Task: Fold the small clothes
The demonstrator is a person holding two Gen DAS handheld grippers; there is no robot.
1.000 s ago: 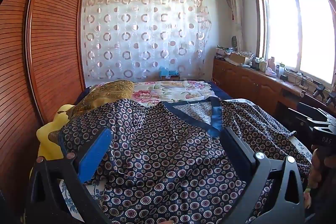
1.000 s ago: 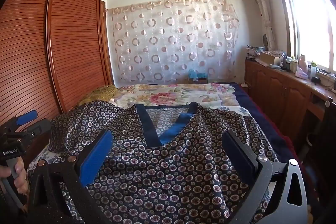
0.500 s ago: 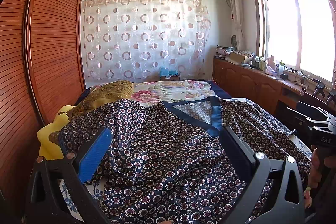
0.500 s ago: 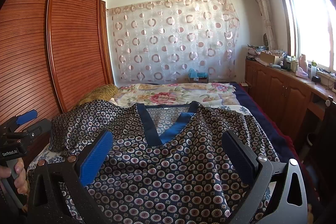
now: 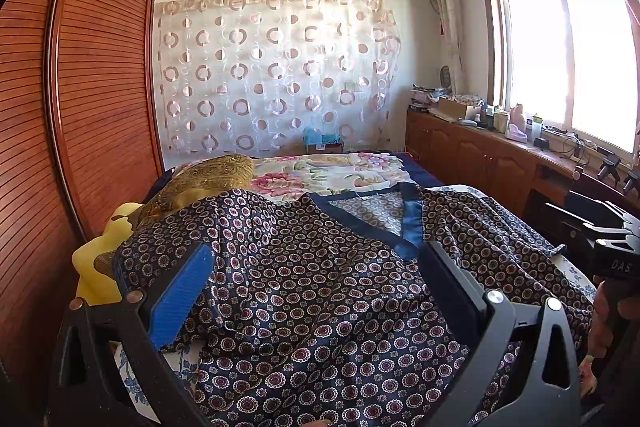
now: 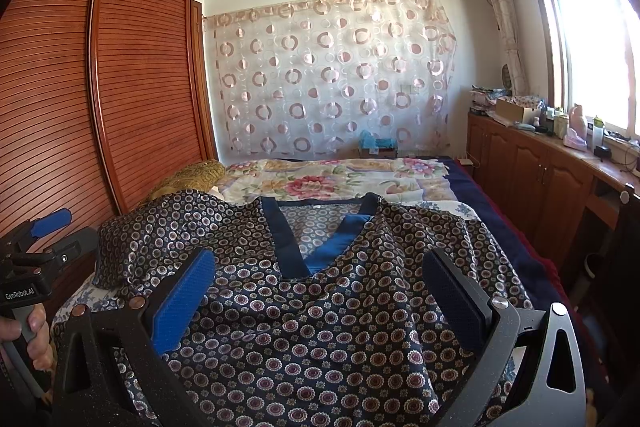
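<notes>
Left wrist view: left gripper [image 5: 316,275] jaws spread wide, empty, over the patterned navy garment [image 5: 320,291] spread on the bed [image 5: 340,171]. Right wrist view: right gripper [image 6: 320,279] likewise agape above the garment [image 6: 312,327], neckline away from the camera.

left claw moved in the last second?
No. The left claw frames the dark circle-patterned satin top and the wooden slatted wardrobe just as before.

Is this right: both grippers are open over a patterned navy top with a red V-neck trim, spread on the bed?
Not quite. The trim on the patterned navy top is blue, not red, as the right wrist view shows plainly. The rest holds: the left gripper and right gripper are both open over the top, which lies spread on the bed.
</notes>
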